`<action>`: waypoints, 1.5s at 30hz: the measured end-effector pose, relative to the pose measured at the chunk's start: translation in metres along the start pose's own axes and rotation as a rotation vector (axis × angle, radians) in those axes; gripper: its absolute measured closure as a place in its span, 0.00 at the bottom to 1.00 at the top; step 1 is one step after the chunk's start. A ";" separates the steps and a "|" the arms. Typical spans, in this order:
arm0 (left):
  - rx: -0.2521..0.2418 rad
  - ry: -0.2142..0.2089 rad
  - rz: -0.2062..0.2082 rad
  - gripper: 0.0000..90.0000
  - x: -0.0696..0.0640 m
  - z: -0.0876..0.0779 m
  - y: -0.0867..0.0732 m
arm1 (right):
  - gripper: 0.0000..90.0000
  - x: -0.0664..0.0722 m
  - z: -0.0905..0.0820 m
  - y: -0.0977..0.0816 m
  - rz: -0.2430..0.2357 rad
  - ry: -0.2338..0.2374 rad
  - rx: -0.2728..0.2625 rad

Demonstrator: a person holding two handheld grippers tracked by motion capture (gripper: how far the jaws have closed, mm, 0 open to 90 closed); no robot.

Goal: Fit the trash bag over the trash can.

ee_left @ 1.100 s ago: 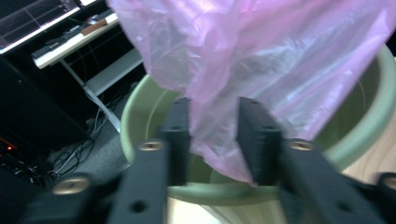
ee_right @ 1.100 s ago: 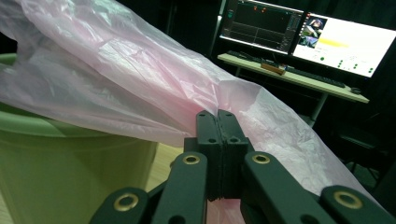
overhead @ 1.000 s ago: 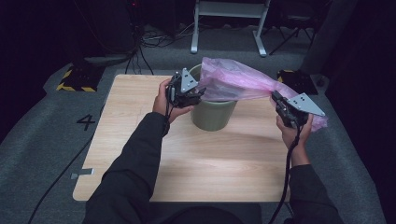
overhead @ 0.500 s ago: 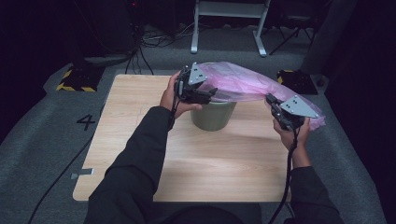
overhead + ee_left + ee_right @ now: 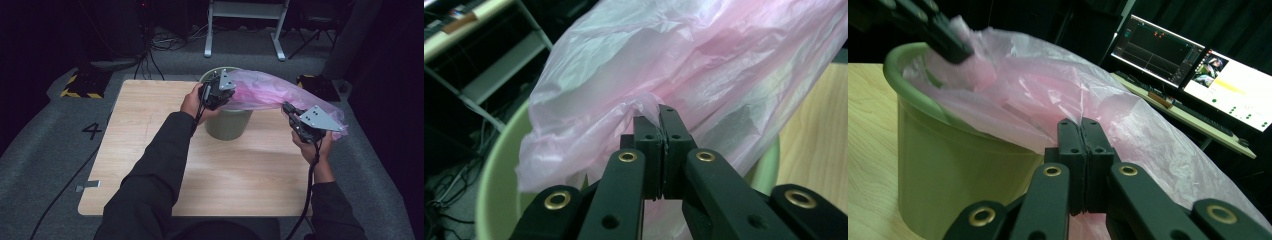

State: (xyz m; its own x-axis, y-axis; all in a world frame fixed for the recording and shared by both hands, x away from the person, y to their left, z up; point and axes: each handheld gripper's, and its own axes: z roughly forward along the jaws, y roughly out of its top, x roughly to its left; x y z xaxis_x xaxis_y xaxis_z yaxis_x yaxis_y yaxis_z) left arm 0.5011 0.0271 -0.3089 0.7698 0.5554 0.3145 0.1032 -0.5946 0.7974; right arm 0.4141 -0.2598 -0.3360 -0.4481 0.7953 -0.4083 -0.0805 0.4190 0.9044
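Pink bag [image 5: 265,90] clamped in both your left gripper [image 5: 218,90] and right gripper [image 5: 295,120], draped across green bin [image 5: 227,125], lining not yet done.

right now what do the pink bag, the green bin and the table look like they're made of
Pink bag: thin plastic film, likely. It is translucent, crinkled and faintly glossy, and it bunches where each gripper pinches it.

Green bin: probably moulded plastic, with smooth matt walls and a rolled rim.

Table: pale wood or a wood-look laminate; the grain lines show, but the pictures do not settle which.
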 end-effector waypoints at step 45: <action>-0.009 0.031 -0.025 0.98 0.007 -0.009 -0.007 | 1.00 0.007 0.004 0.026 -0.058 0.093 0.117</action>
State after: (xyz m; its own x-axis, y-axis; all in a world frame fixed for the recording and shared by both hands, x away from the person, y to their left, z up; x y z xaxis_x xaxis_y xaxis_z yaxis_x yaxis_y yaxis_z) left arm 0.4998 0.0402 -0.3083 0.7473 0.5879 0.3097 0.1168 -0.5750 0.8098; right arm 0.4122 -0.2416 -0.3159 -0.5264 0.7265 -0.4417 -0.0070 0.5158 0.8567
